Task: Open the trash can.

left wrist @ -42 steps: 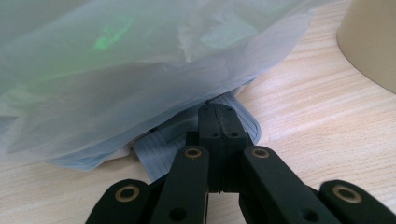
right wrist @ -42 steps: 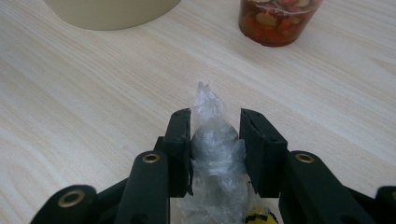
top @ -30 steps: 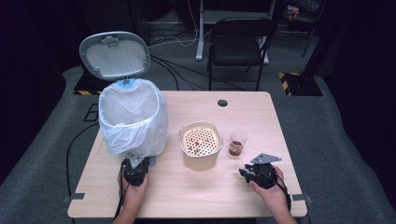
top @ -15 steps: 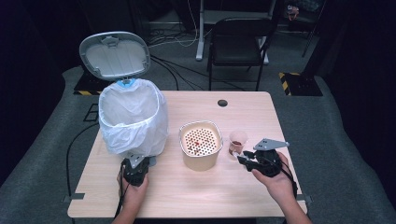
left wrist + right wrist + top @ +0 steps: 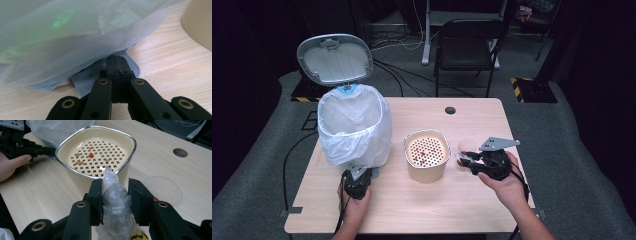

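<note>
Crumpled plastic wrap (image 5: pixel 115 202) sits pinched between the jaws of the right gripper (image 5: pixel 115 195), beside the strainer bowl (image 5: pixel 96 157). It looks light, soft and slippery, best held around its bunched middle. Left gripper (image 5: pixel 117 67) is closed on nothing at the foot pedal (image 5: pixel 130 65) of the bin (image 5: pixel 354 131).

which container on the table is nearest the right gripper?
The clear cup, right at the right gripper. The cream strainer bin sits further left; the bagged trash can is farthest.

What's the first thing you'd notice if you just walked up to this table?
Probably the big bin with its white bag and lid flipped up, at the table's left. Next, the cream holey container in the middle, and the right tool squeezing crumpled clear plastic beside it.
</note>
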Motion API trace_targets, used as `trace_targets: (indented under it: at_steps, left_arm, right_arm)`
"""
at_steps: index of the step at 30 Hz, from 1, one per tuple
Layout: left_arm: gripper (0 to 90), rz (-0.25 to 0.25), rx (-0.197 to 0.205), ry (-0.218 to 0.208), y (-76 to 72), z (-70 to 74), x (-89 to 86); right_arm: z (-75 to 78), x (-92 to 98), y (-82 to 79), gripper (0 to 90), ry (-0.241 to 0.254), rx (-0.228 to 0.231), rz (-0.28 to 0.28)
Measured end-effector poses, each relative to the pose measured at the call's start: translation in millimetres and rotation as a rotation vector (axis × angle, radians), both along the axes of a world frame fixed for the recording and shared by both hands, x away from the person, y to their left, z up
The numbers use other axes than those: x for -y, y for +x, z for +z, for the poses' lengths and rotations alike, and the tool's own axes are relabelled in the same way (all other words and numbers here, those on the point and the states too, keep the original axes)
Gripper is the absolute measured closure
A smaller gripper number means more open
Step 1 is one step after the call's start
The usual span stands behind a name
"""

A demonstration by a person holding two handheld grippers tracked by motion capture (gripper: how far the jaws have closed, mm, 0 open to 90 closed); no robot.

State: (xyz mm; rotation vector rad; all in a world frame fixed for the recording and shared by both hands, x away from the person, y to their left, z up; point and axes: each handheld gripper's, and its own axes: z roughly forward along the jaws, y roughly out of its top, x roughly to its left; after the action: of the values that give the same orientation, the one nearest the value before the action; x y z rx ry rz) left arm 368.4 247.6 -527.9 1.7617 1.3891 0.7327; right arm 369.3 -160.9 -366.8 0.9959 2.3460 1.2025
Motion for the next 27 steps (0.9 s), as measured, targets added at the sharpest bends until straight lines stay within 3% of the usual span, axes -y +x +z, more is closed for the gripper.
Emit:
trace_targets:
  at_steps: [6, 19, 21, 22, 27]
  left_arm:
    - [90.0, -0.015, -0.013, 0.016, -0.4, 0.8, -1.8]
    - [90.0, -0.017, -0.015, 0.017, -0.3, 1.0, -2.4]
    - [90.0, -0.016, -0.02, 0.014, -0.4, 1.2, -2.5]
    - [90.0, 0.001, -0.005, -0.011, 0.2, 0.2, -0.8]
    - [90.0, -0.016, -0.02, 0.017, -0.5, 1.3, -2.6]
  right_arm:
    - [9.2, -7.7, 5.9, 64.8, 0.017, -0.003, 0.022]
    - [37.4, -30.1, 20.8, 64.8, 0.021, 0.047, 0.073]
    - [40.9, -33.5, 23.4, 64.8, 0.028, 0.056, 0.079]
    - [42.9, -35.4, 24.4, 64.8, 0.029, 0.057, 0.08]
    - [51.3, -44.0, 30.6, 64.8, 0.029, 0.07, 0.097]
